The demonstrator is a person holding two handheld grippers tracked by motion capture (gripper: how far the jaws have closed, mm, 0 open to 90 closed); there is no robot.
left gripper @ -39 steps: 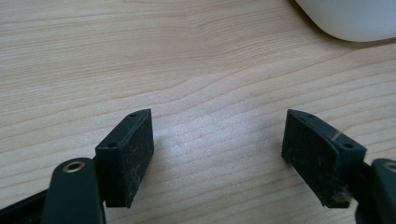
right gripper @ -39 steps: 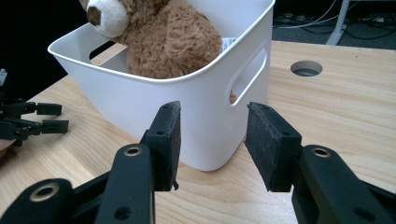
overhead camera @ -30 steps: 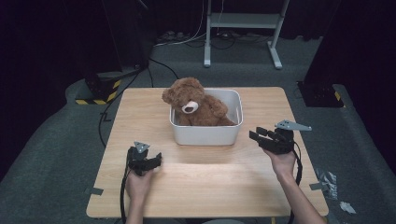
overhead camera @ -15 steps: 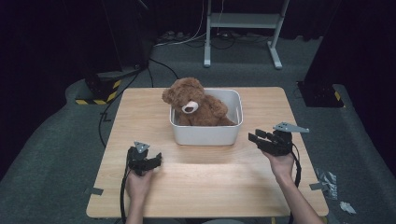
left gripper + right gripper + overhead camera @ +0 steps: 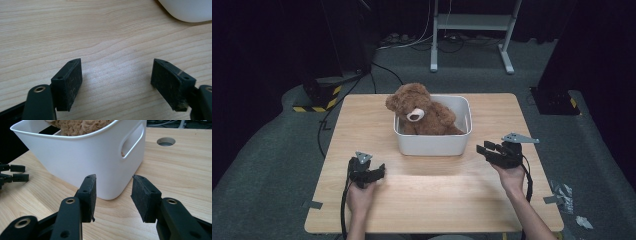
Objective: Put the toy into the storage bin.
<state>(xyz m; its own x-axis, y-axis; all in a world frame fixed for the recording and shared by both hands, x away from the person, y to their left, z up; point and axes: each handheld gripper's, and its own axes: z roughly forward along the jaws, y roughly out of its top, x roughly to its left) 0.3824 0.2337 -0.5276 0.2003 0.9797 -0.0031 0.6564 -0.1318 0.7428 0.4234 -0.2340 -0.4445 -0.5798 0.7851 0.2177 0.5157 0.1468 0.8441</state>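
while both hands rest over the near half of the table (image 5: 432, 195), the stock reads as follows.

item one: white bin (image 5: 434, 142), rectangular, with a cut-out handle slot in its end wall, standing on the table around the middle of its width and toward the far edge. in the right gripper view the bin's (image 5: 82, 162) rounded corner stands just beyond the jaws, not touched by them.

item two: brown teddy bear (image 5: 422, 112), seated inside the bin, head with pale muzzle leaning over the bin's left rim, body against the far wall. its fur (image 5: 82, 126) shows above the rim in the right gripper view.

item three: left gripper (image 5: 379, 171), held low over the table near the near-left corner, off the bin's near-left corner and apart from it. in the left gripper view (image 5: 116, 82) its jaws stand wide apart with bare wood between them, holding nothing; the bin's curved base (image 5: 187, 11) lies well beyond.

item four: right gripper (image 5: 482, 150), held above the table toward the right edge, jaws pointing at the bin's near-right corner. in its own view (image 5: 113, 195) the jaws stand moderately apart, nothing between the pads.

item five: round cable hole (image 5: 166, 141) in the tabletop beyond the bin.
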